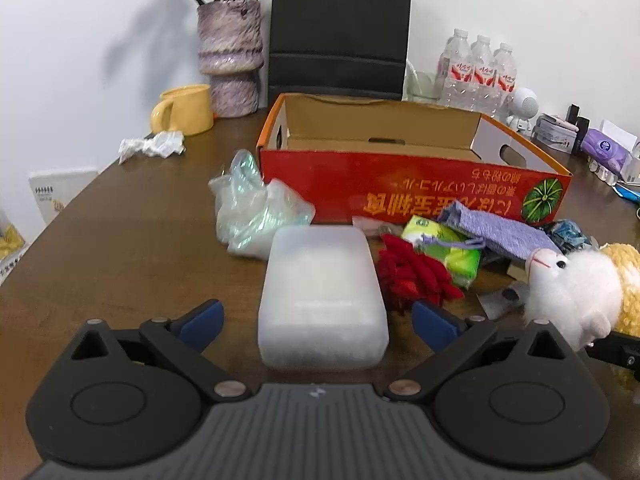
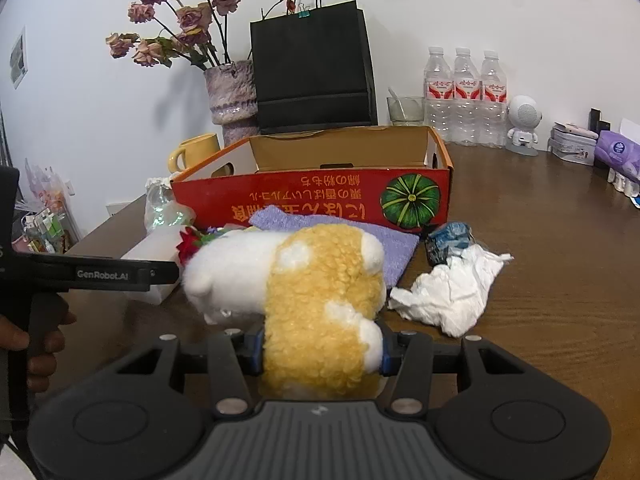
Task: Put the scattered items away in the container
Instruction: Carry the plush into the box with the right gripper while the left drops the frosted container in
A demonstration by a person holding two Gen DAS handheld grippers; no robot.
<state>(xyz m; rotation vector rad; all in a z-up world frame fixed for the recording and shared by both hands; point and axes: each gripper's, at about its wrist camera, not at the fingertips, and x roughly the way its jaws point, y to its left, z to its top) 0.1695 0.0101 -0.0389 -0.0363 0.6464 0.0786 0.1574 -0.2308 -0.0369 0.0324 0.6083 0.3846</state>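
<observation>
Plush sheep (image 2: 320, 304) is getting squeezed in the right gripper (image 2: 322, 350) just short of the red box (image 2: 312, 196), while the left gripper (image 1: 320, 320) is sitting wide open around the frosted plastic case (image 1: 322, 296).

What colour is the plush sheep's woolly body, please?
Yellow, with a white head and feet; the plush sheep shows best in the right wrist view.

Two handheld grippers, one spread wide, one clamped

The left gripper (image 1: 318, 320) is sitting low with its blue-padded fingers (image 1: 200, 322) spread wide apart; the right gripper (image 2: 322, 350) is pressing its fingers inward, gripping; a bare hand (image 2: 34, 344) is holding the left gripper's handle.
</observation>
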